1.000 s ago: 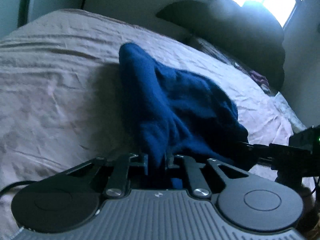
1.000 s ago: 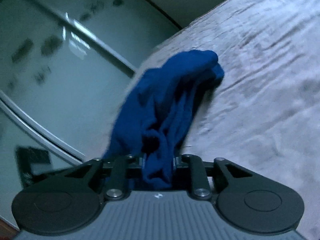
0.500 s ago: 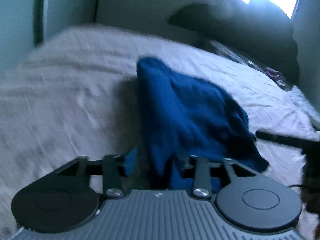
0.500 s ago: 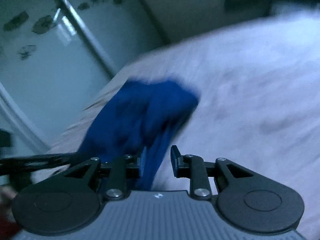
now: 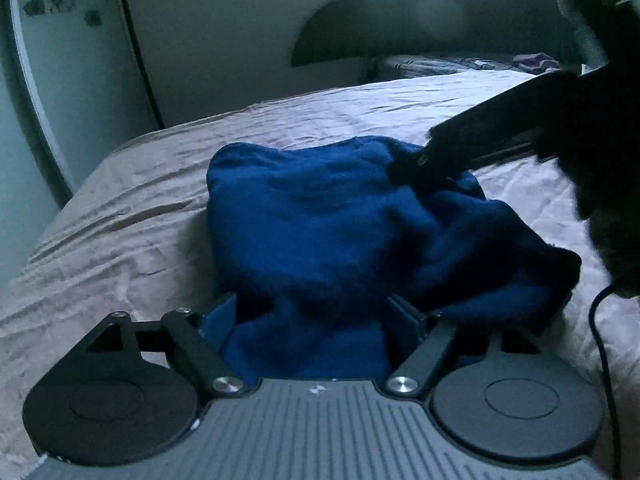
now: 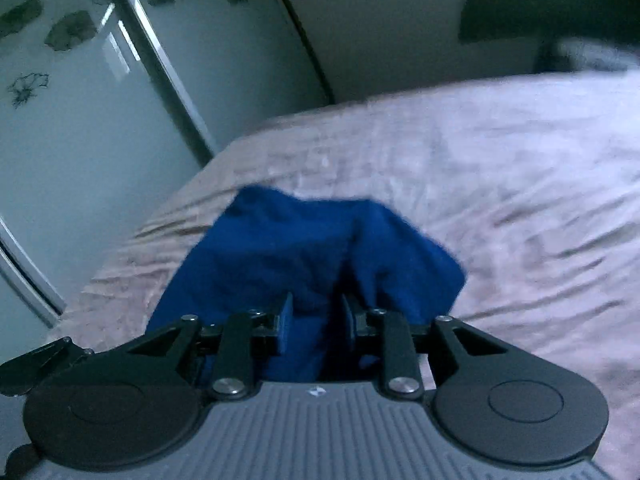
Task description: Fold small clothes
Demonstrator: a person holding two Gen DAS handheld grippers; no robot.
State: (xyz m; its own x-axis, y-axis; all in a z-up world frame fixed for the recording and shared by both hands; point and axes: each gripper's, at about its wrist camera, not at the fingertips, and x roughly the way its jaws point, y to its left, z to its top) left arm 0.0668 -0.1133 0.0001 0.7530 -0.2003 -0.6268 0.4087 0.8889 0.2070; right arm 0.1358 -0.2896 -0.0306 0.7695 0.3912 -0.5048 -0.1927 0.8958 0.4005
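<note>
A dark blue knit garment (image 5: 320, 232) lies bunched on the pale bedsheet (image 5: 120, 216). My left gripper (image 5: 316, 316) is wide open, its jaws on either side of the garment's near edge, not pinching it. In the right wrist view the same garment (image 6: 288, 248) lies in front of my right gripper (image 6: 316, 316), whose jaws stand apart with cloth lying loose between them. The right gripper also shows in the left wrist view (image 5: 460, 152), dark, over the garment's far right part.
The bed (image 6: 500, 184) runs to a far edge by a mirrored wardrobe door (image 6: 80, 100) on the left. A dark headboard or pillow shape (image 5: 400, 24) and some clutter (image 5: 532, 60) lie at the far right. A cable (image 5: 600, 340) hangs at the right.
Both grippers have opened and let go of the blue garment, which has dropped from hanging onto the bed. The left jaws went from shut to wide open; both views swung toward the wardrobe.
</note>
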